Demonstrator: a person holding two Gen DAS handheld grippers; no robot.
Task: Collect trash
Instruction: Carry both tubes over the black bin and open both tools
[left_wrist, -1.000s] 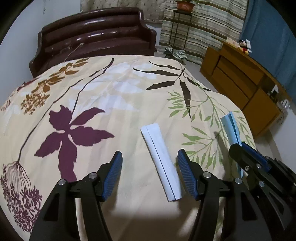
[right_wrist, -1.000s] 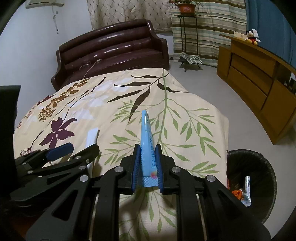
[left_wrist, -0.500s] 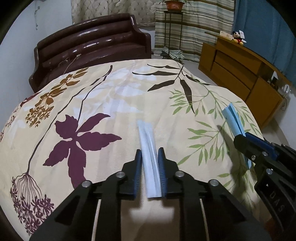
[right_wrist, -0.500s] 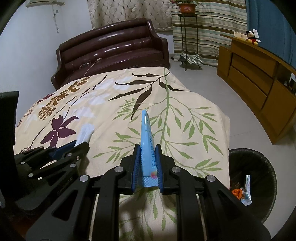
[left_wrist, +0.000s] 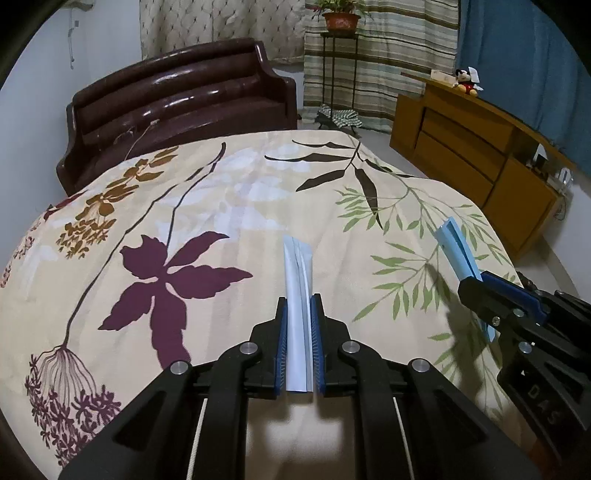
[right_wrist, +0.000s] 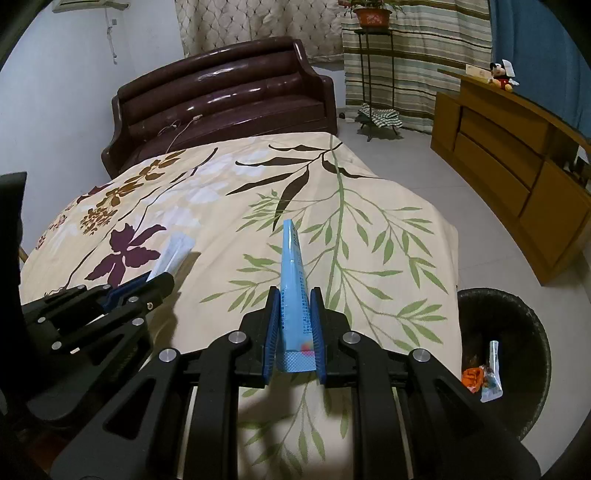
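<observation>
Holding: we've got 2 trash pcs gripped, 1 per claw.
White wrapper (left_wrist: 297, 325): pinched between L gripper (left_wrist: 299, 347) pads, creased lengthwise, far end sticking out over the bedspread (left_wrist: 229, 206).
What changed: a sec ago L jaws stood wide w/ the wrapper lying flat between them; now they're clamped on it. So pick #2 looks done, we judge.
Blue wrapper (right_wrist: 293, 295): clamped in R gripper (right_wrist: 294, 332), narrow grip, same as a sec ago, pointing out over the bed.
Bin (right_wrist: 517, 306): black, on floor at bed's R corner, right of R claw. Already has approx 2–3 pcs inside, incl 1 clear packet (right_wrist: 491, 373) + smth orange; exact count can't tell.
Count: 2 claws, 2 wrappers held, 1 bin, no other loose trash seen on bedspread.
Meaning: bed looks cleared, nxt prob both loads to the bin; R is nearer.
Risk: thin flat wrappers, could slip in transit.
Bkgd: 1 brown sofa (left_wrist: 184, 99), 1 wood cabinet (left_wrist: 472, 147).
</observation>
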